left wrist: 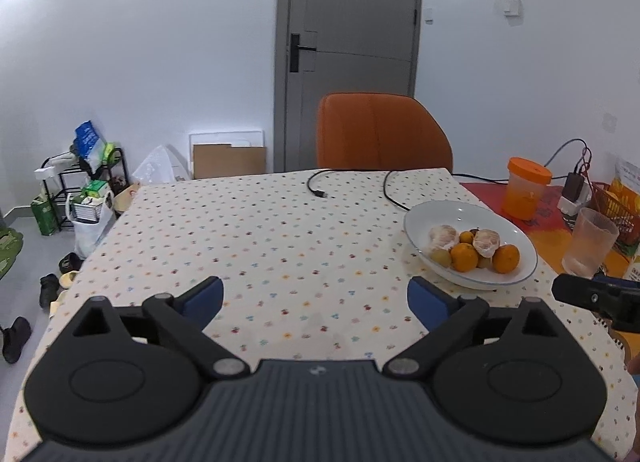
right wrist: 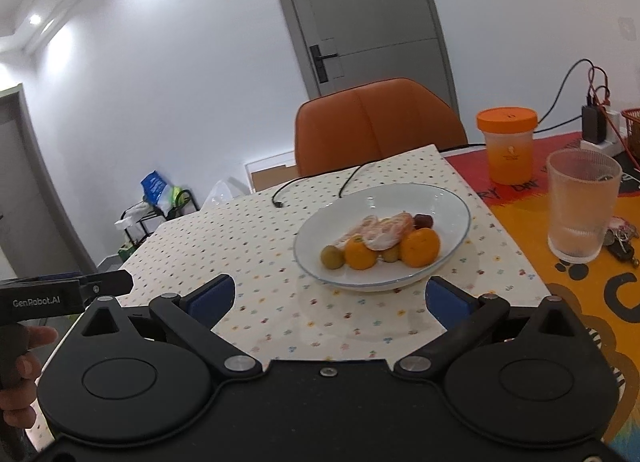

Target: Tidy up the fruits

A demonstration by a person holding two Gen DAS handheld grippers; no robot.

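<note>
The fruits sit gathered in one white plate [right wrist: 460,203], ahead of the right hand-held gripper [right wrist: 334,300] and just past its fingertips, on the dotted cloth of the tabletop [left wrist: 260,229]. From the left hand-held gripper [left wrist: 316,300] the same plate lies ahead and off to its right side, near the cloth's edge.

In the plate two whole oranges [right wrist: 419,246] stand at the near rim, two peeled citrus halves [right wrist: 384,232] rest on top of the pile behind them, a small green fruit [right wrist: 332,257] lies at the left of the group, and a dark red one [right wrist: 423,220] sits at the back. The heap looks deliberate: everything loose has been collected into one dish, so the sorting seems largely done or close to it.

Both hand-held grippers have their jaws spread wide with nothing between the blue pads [right wrist: 218,294], only bare cloth showing in the gap. Neither touches the plate. Each is held low and angled down towards the tabletop, a stance that suits either reaching in for another piece or simply standing off.

To the right of the right hand-held gripper stand a ribbed glass [right wrist: 582,205] and an orange-lidded jar [right wrist: 508,145] on a coloured mat, well clear of the plate. A black cable [left wrist: 320,185] trails across the far cloth, in front of an orange chair [left wrist: 380,129]. A reach towards the plate from the right would want care near the glass.
</note>
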